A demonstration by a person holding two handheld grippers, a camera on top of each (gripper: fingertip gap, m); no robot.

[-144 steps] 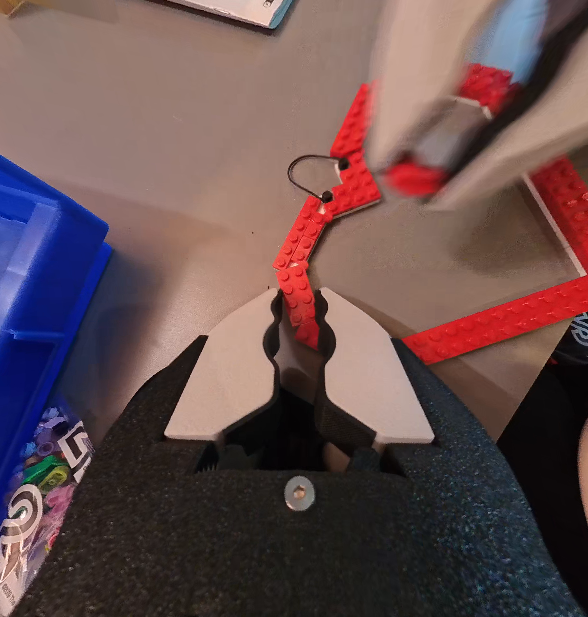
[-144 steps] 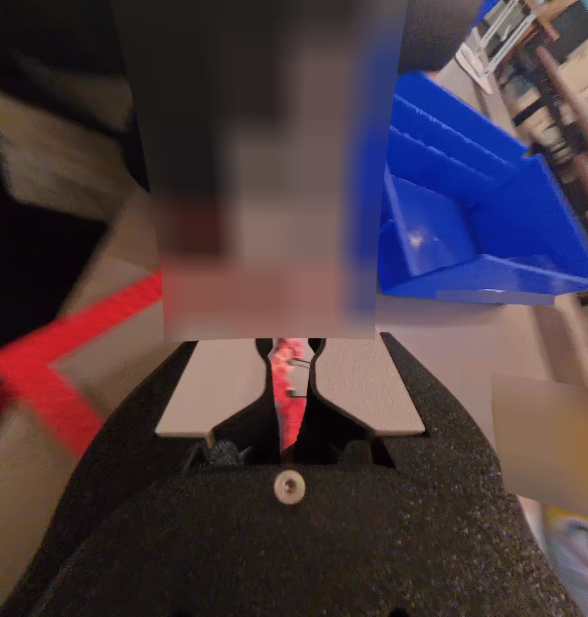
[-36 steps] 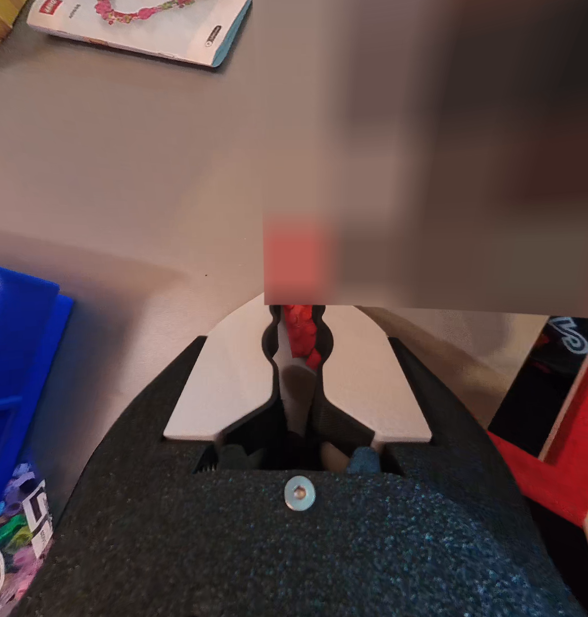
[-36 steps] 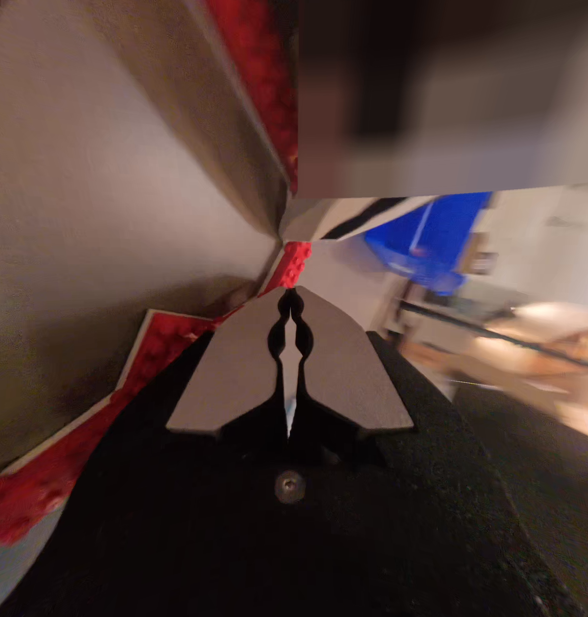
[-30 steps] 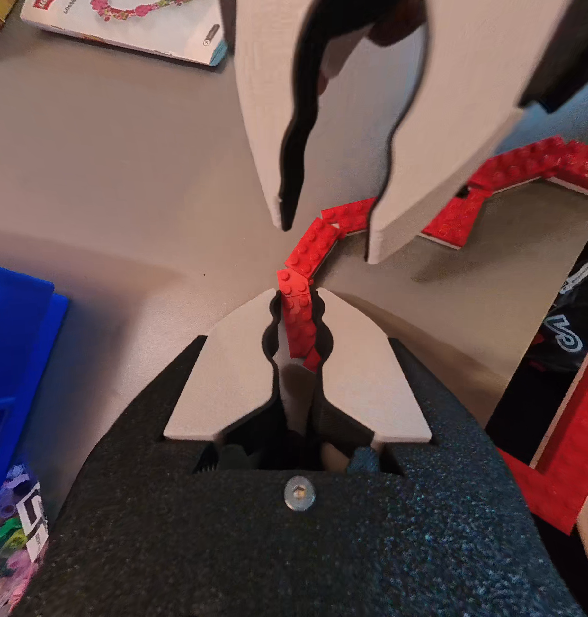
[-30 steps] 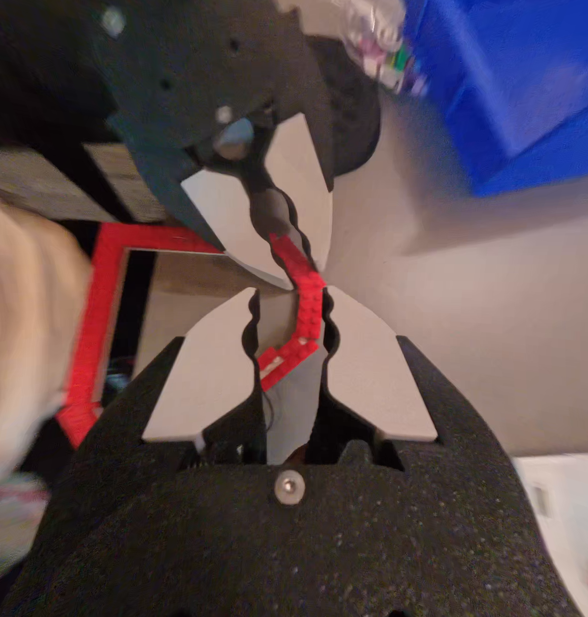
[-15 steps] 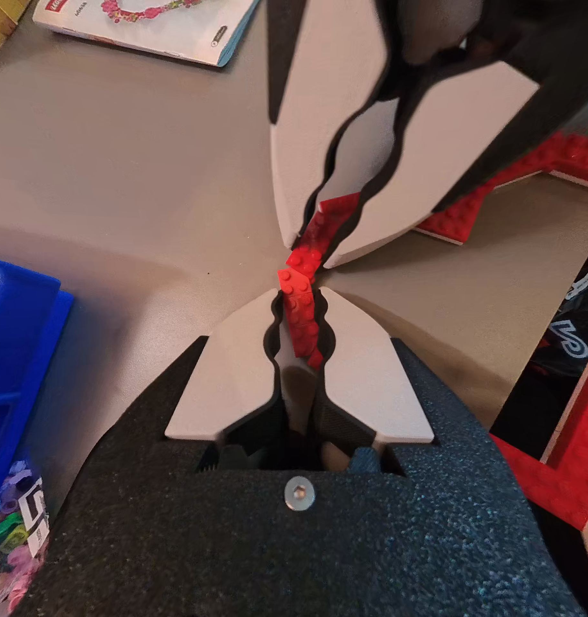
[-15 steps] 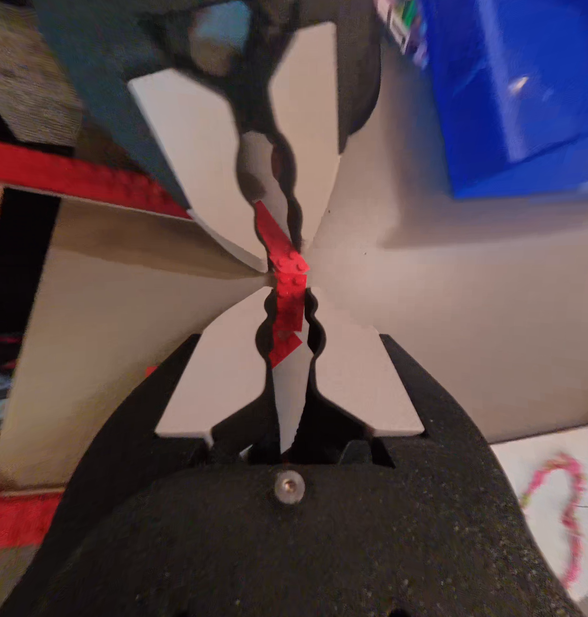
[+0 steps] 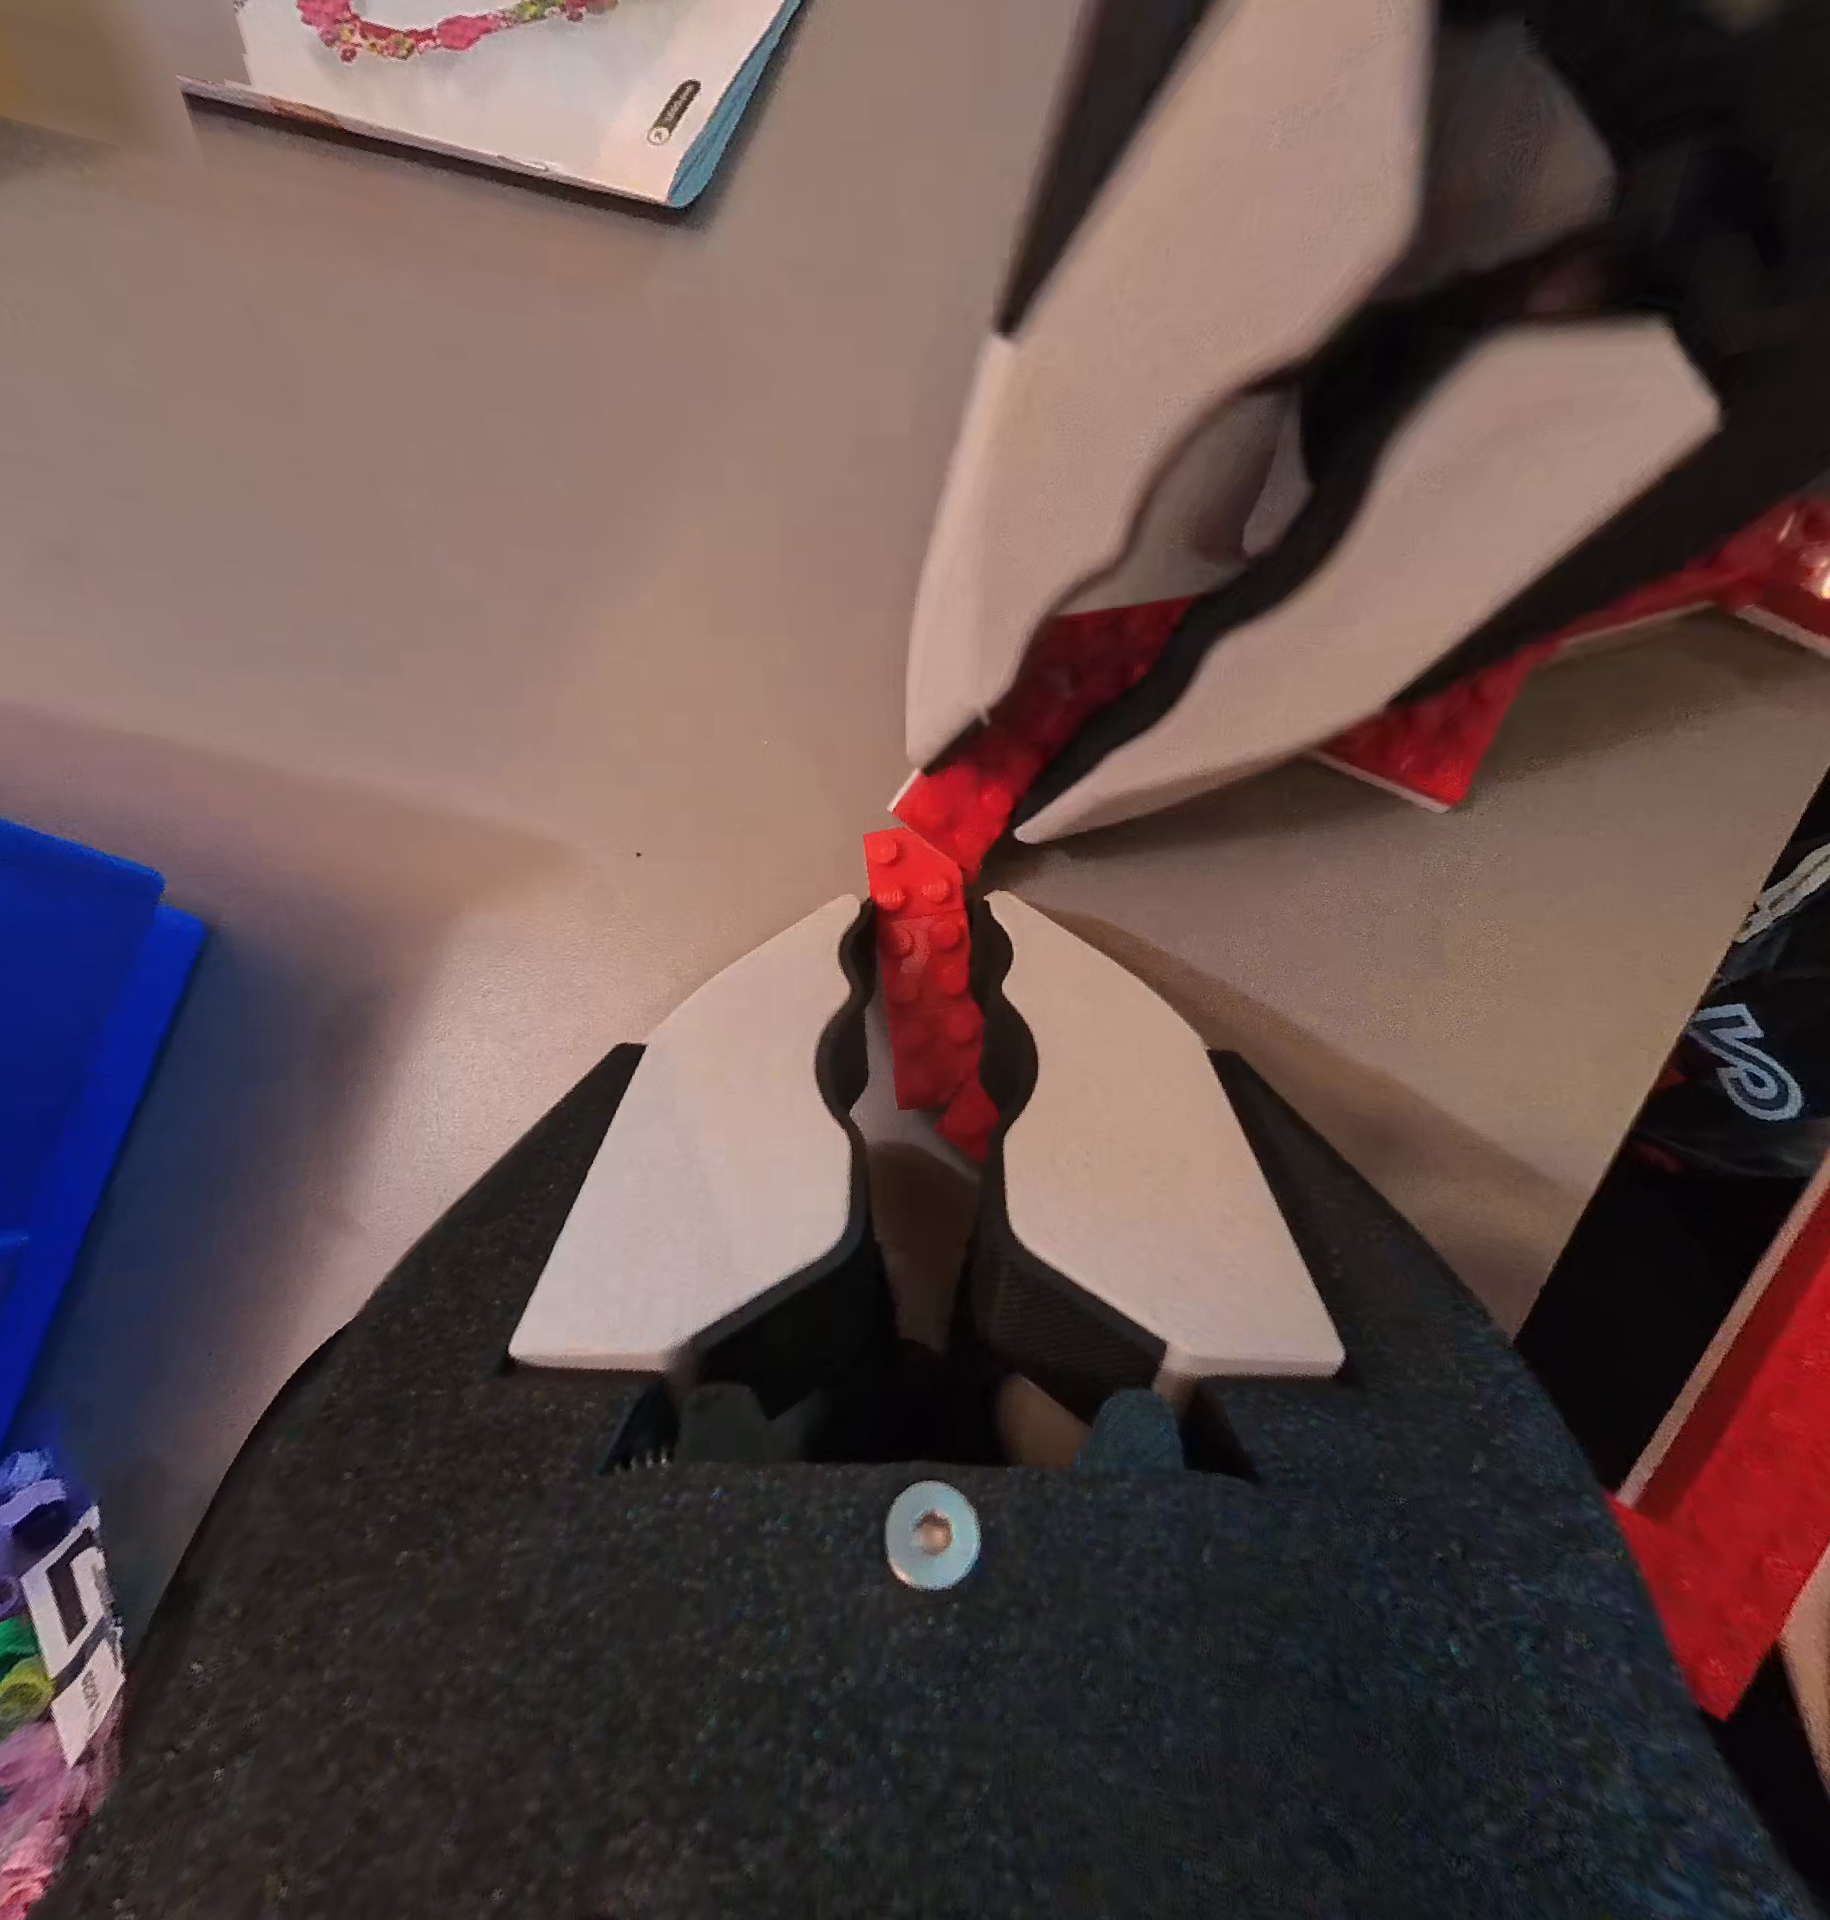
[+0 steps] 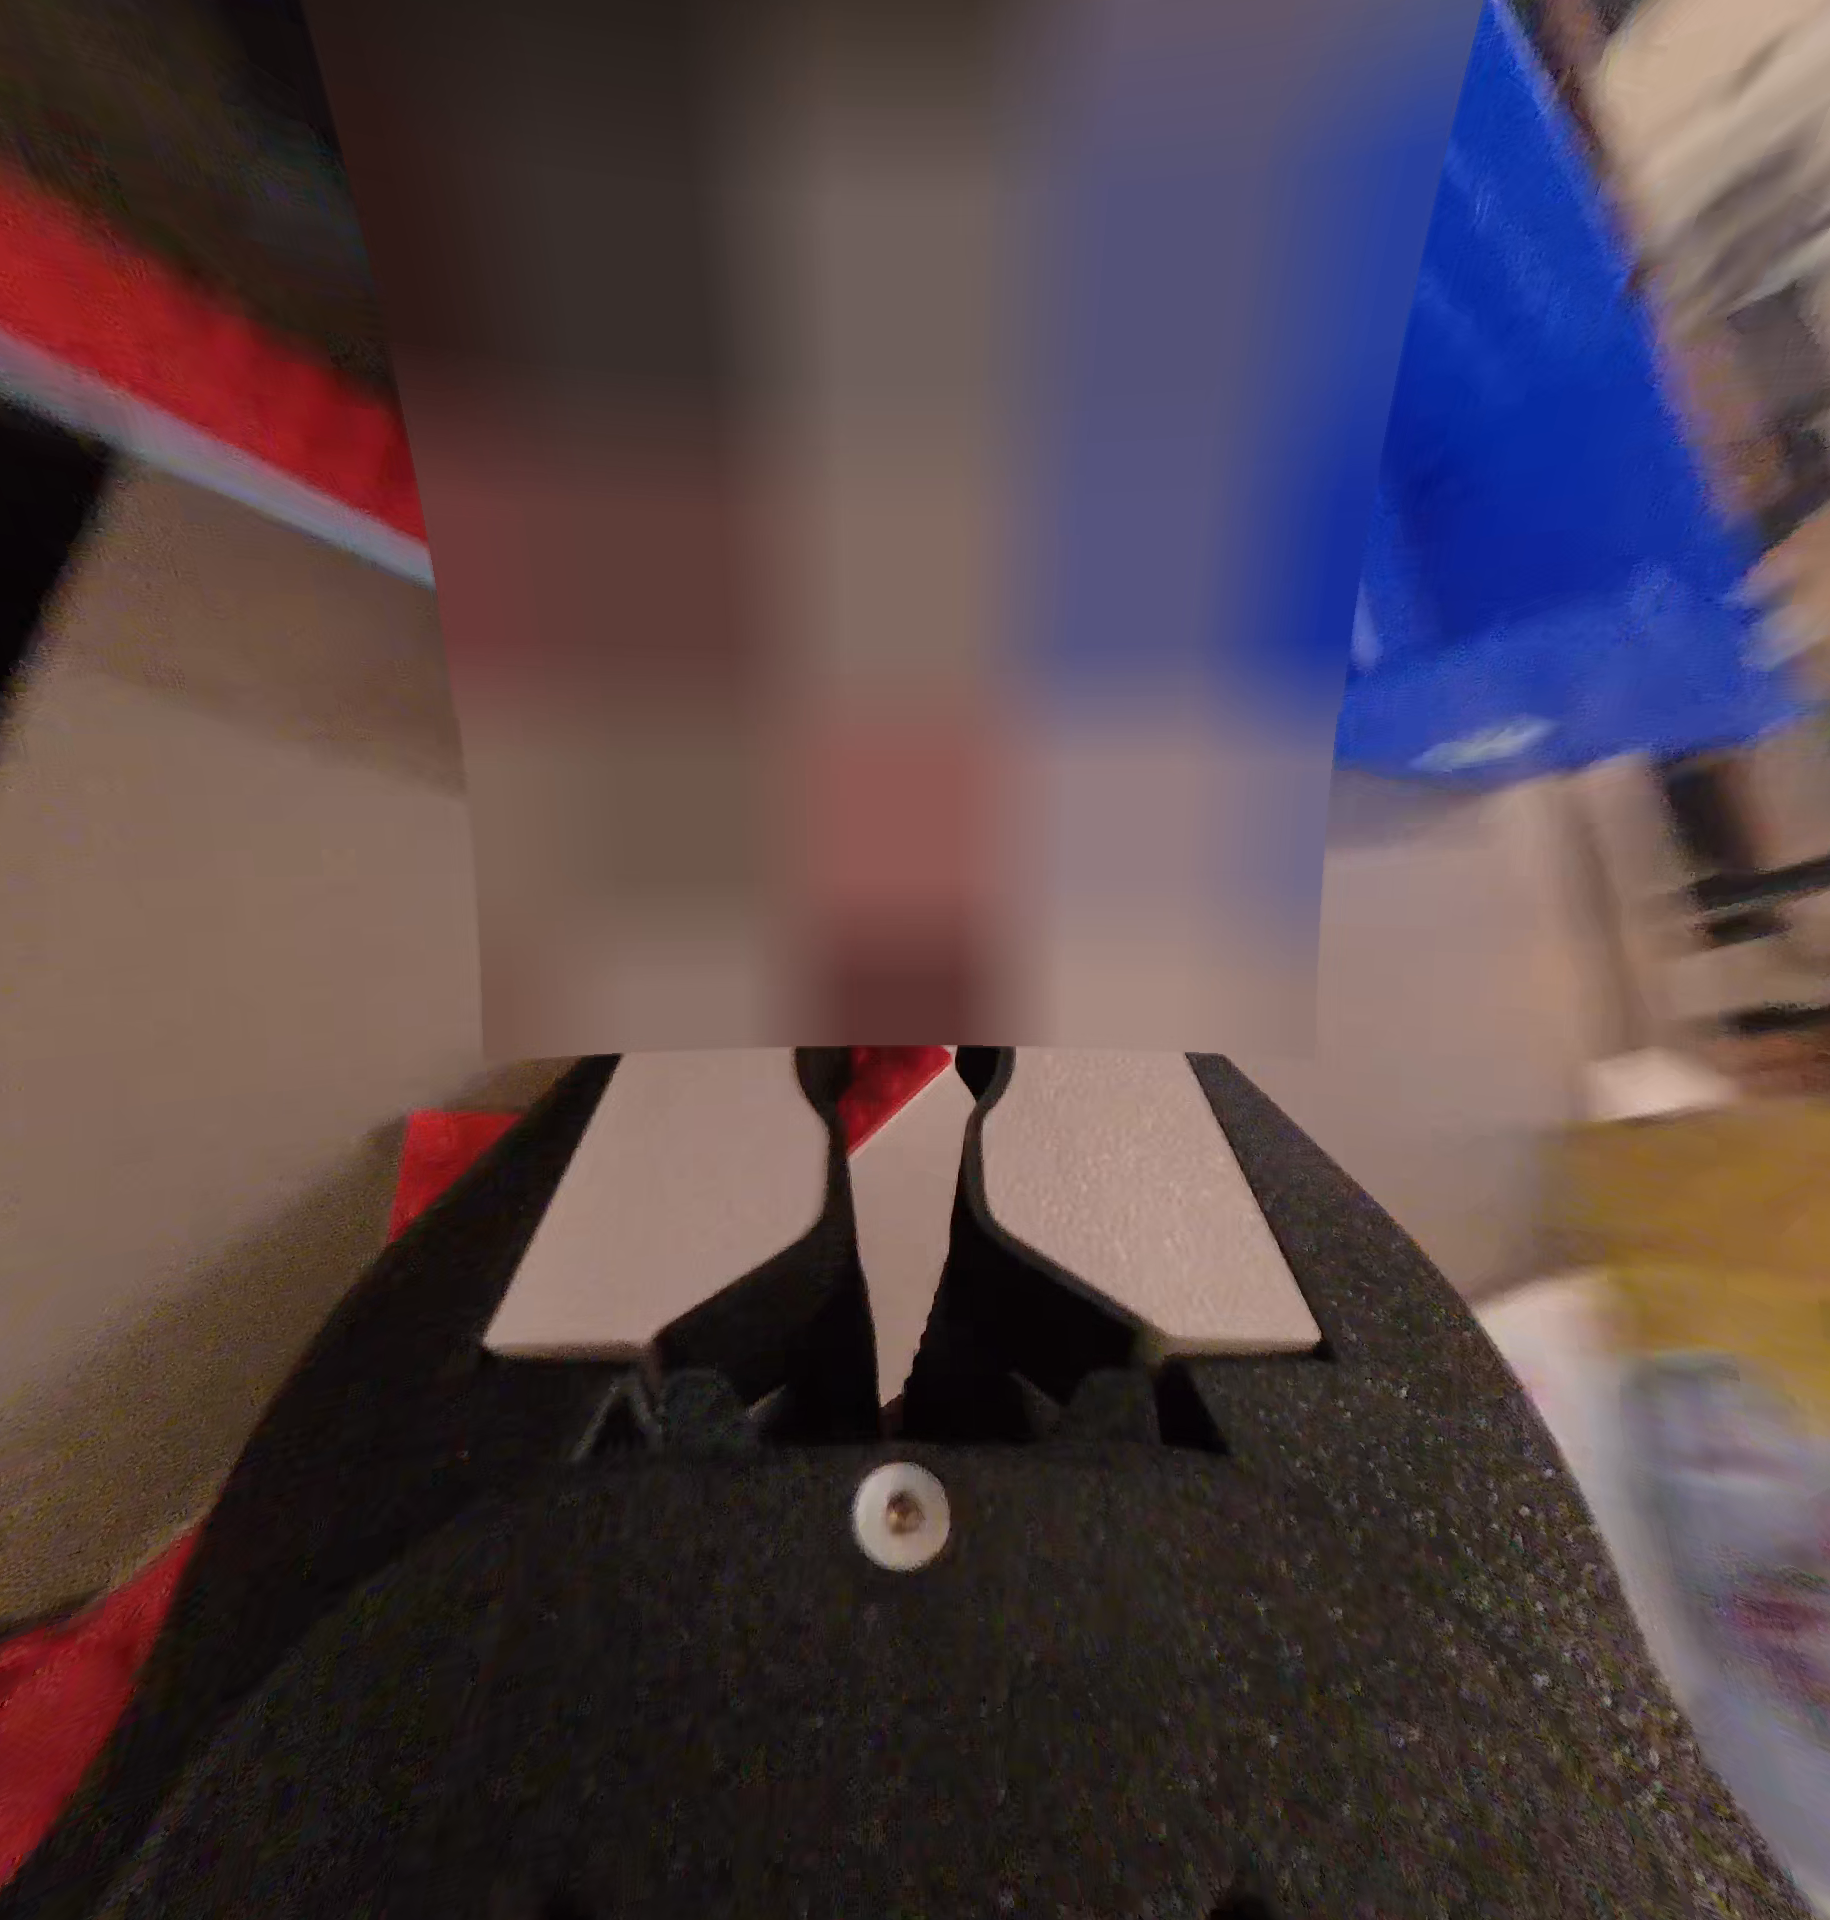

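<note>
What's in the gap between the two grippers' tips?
In the left wrist view, the left gripper and right gripper nearly meet; only a short bend of the red brick strip they both clamp spans the gap.

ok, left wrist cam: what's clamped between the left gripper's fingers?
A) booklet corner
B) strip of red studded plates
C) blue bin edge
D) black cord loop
B: the left gripper is shut on the strip of red studded plates, which runs up between its fingers; the right gripper closes on the next plates of that same red chain.
</note>
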